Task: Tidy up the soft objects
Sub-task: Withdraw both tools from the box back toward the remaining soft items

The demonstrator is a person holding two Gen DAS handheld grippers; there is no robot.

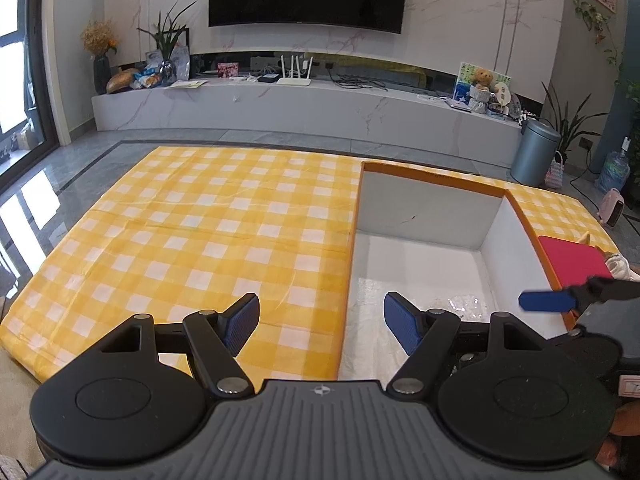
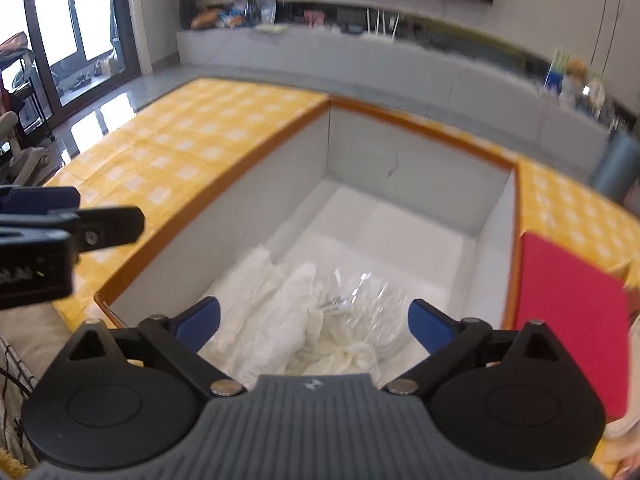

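An open white box with an orange rim (image 1: 436,178) (image 2: 420,130) stands on the yellow checked cloth (image 1: 208,220). Inside it lie crumpled white cloths (image 2: 276,320) and a clear plastic bag (image 2: 360,296). My left gripper (image 1: 320,324) is open and empty, over the box's left edge. My right gripper (image 2: 314,326) is open and empty, above the near end of the box, over the white cloths. Its blue fingertip (image 1: 544,301) shows at the right of the left wrist view. A red flat cloth (image 2: 572,320) (image 1: 568,258) lies right of the box.
A plush toy's pale part (image 1: 618,266) peeks out beyond the red cloth. The left gripper's body (image 2: 44,236) sits at the left of the right wrist view. A TV bench (image 1: 304,108), a bin (image 1: 534,152) and plants stand beyond the cloth.
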